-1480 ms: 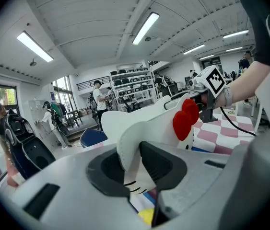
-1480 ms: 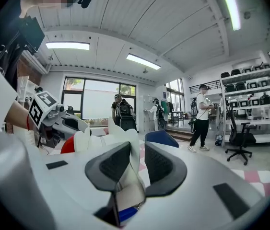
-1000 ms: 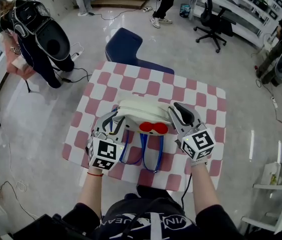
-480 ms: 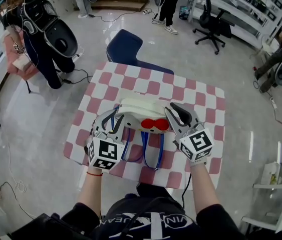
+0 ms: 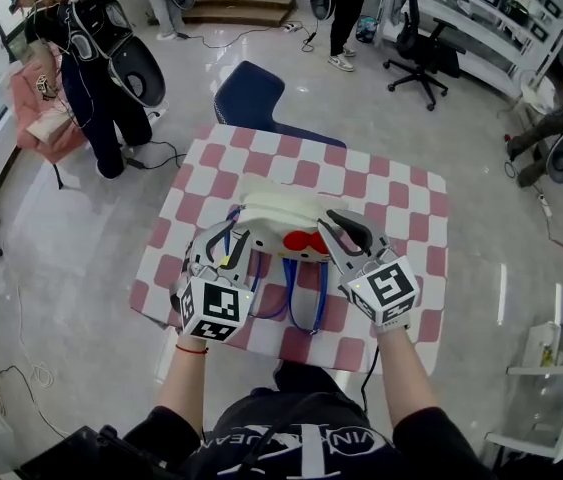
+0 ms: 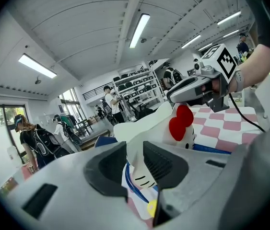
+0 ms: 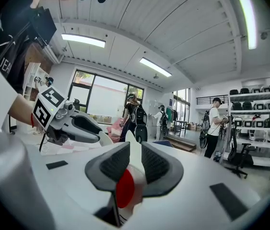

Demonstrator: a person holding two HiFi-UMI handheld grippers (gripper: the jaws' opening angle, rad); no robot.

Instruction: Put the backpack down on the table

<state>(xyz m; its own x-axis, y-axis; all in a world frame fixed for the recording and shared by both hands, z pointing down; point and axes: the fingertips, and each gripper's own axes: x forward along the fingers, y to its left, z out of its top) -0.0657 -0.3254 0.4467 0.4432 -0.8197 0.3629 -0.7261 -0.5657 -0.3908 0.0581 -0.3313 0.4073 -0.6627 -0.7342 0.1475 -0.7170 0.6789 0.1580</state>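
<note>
Head view has the white backpack (image 5: 279, 218) over the near half of the checked tabletop (image 5: 401, 193), pinched at both sides; from above I cannot tell whether its base already rests there. The left hand-held gripper (image 5: 229, 250) is clamped on the white fabric at the bag's left edge, and the left gripper view shows a fold of that fabric squeezed between the jaws. The right hand-held gripper (image 5: 339, 233) is clamped on the right edge just beside the red bow (image 5: 306, 243), with white and red material caught between its jaws in the right gripper view.

To set it down well, both sides should probably sink together and level, so the base lands flat and the soft bag does not tip. The blue straps (image 5: 301, 303) trail toward the near edge and are best left lying out in front, not trapped underneath. The jaws should part only once the tabletop bears the weight.

Both forearms (image 5: 183, 378) reach forward from the body, roughly parallel, the bag between them. The marker cubes (image 5: 211, 311) face upward, and the jaws point away from the person, angled slightly inward toward each other
</note>
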